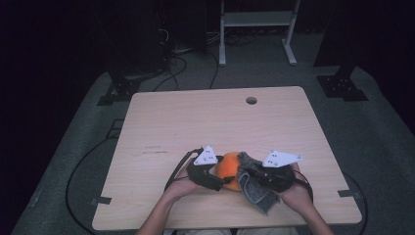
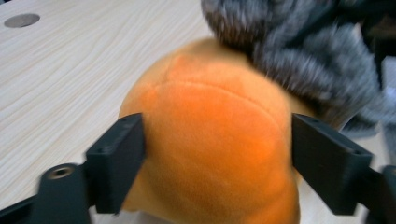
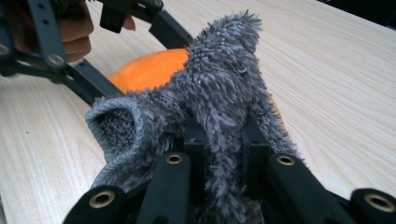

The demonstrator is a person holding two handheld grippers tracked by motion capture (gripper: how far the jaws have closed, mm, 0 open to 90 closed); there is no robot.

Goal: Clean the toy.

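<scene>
An orange plush ball (image 1: 226,168) lies near the front edge of the wooden table (image 1: 195,122). My left gripper (image 1: 221,182) comes at it from the left. In the left gripper view its jaws (image 2: 215,140) stand on either side of the ball (image 2: 210,112), with both pads against its sides. A grey fuzzy cloth (image 1: 255,188) drapes over the ball's right side. My right gripper (image 1: 247,175) is shut on this cloth. In the right gripper view the cloth (image 3: 219,79) rises from between the closed jaws (image 3: 222,140), and the orange ball (image 3: 149,70) shows behind it.
A round cable hole (image 1: 251,100) sits near the table's far edge. Beyond the table stand a white metal frame (image 1: 257,19) and black stand feet (image 1: 342,87), with cables on the grey floor (image 1: 171,68). Bare tabletop stretches ahead of the grippers.
</scene>
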